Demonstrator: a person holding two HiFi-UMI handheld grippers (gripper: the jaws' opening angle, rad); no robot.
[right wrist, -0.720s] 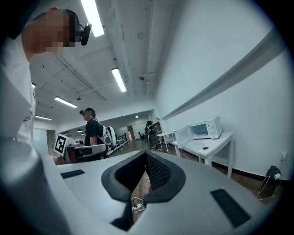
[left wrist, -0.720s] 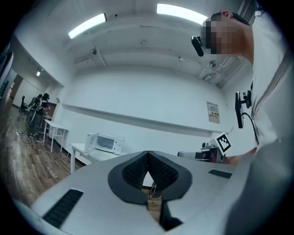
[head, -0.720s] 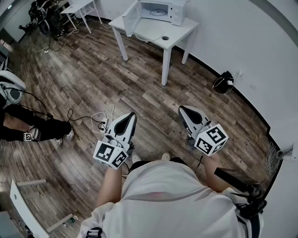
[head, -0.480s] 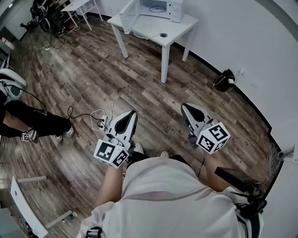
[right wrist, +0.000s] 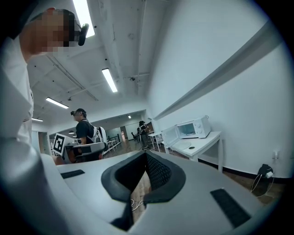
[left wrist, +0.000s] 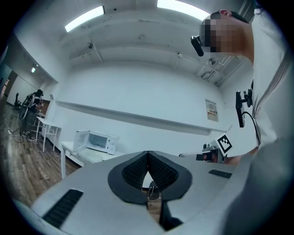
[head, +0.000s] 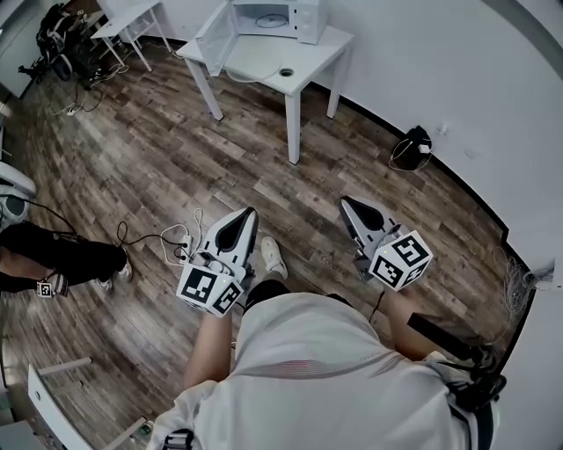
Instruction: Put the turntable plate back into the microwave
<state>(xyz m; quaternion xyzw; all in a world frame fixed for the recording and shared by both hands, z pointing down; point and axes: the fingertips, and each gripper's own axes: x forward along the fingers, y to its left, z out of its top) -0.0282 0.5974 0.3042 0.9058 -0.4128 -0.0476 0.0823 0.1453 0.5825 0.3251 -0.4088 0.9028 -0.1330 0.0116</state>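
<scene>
you hold both grippers level over the wooden floor (head: 132,158), well apart from the task's things. your left gripper (head: 246,215) has its jaws pressed together, the ribbed pads meeting at the tip with nothing between them. your right gripper (head: 347,203) is closed the same way and carries nothing. each bears a marker cube (head: 209,290) with black-and-white square patterns, not letters. in the head view the white worktop (head: 321,48) stands at 12 o'clock, near the white wall. the microwave (head: 268,15) sits at its far end, its door (head: 214,33) swung open toward 10 o'clock. the turntable plate (head: 251,58) lies flat on the worktop just in front of the open microwave, outside it. a small dark ring (head: 285,72) lies at the plate's 4 o'clock, apart from it. any brand on the microwave is too small to read. in the left gripper view a notice (left wrist: 211,110) hangs on the wall, its print too small to read. another person's legs (head: 62,255) show at 9 o'clock, and white cables (head: 180,237) lie on the floor beside your left gripper
</scene>
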